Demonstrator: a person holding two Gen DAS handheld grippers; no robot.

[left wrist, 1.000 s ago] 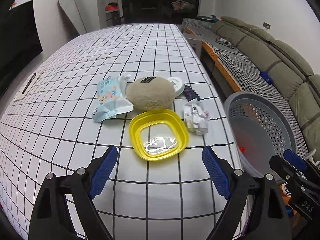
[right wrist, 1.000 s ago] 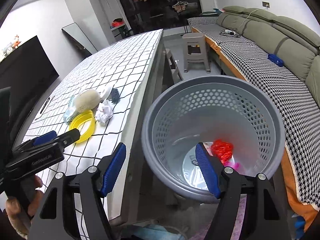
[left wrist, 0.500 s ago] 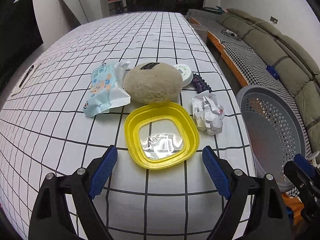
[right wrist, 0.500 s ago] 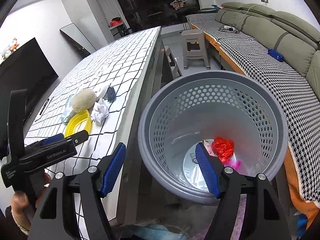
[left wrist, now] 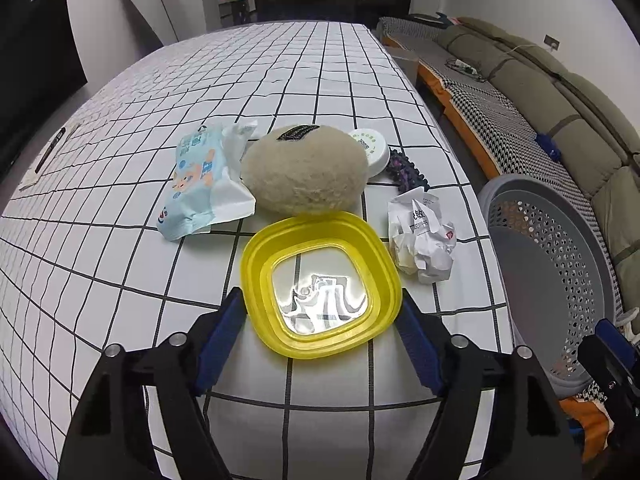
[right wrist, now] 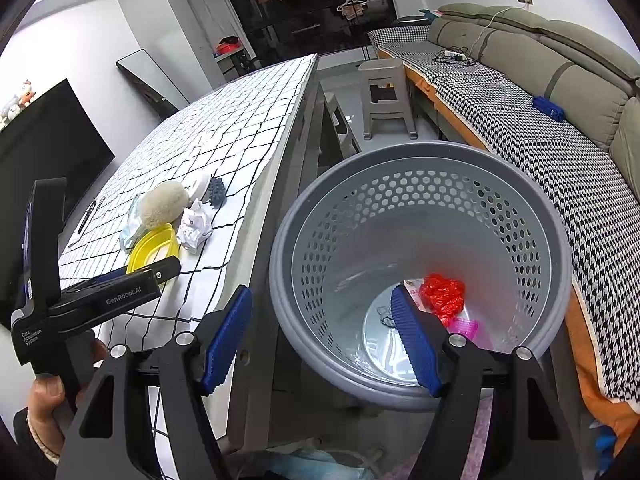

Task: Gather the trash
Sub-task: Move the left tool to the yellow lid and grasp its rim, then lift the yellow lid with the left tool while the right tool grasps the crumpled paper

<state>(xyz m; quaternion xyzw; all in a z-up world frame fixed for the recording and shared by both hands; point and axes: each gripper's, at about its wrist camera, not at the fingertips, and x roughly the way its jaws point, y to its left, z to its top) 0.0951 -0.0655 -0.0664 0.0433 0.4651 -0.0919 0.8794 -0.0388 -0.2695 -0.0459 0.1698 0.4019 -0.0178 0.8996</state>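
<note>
Left claw (left wrist: pixel 320 320) closing round yellow lid (left wrist: pixel 320 284) | right claw (right wrist: pixel 320 336) released | only right view: red bag (right wrist: pixel 442 294)

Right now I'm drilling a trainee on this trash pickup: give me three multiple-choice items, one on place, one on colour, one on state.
1. Where does the crumpled paper lie?
A. in the basket
B. on the table beside the yellow lid
C. on the sofa

2. What colour is the bag in the grey basket?
A. red
B. green
C. black

3. What does the right gripper hold?
A. paper
B. a lid
C. nothing

Key: 1 B, the paper sits right of the yellow lid; 2 A, red plastic at the bottom; 3 C, nothing between its fingers.
</note>
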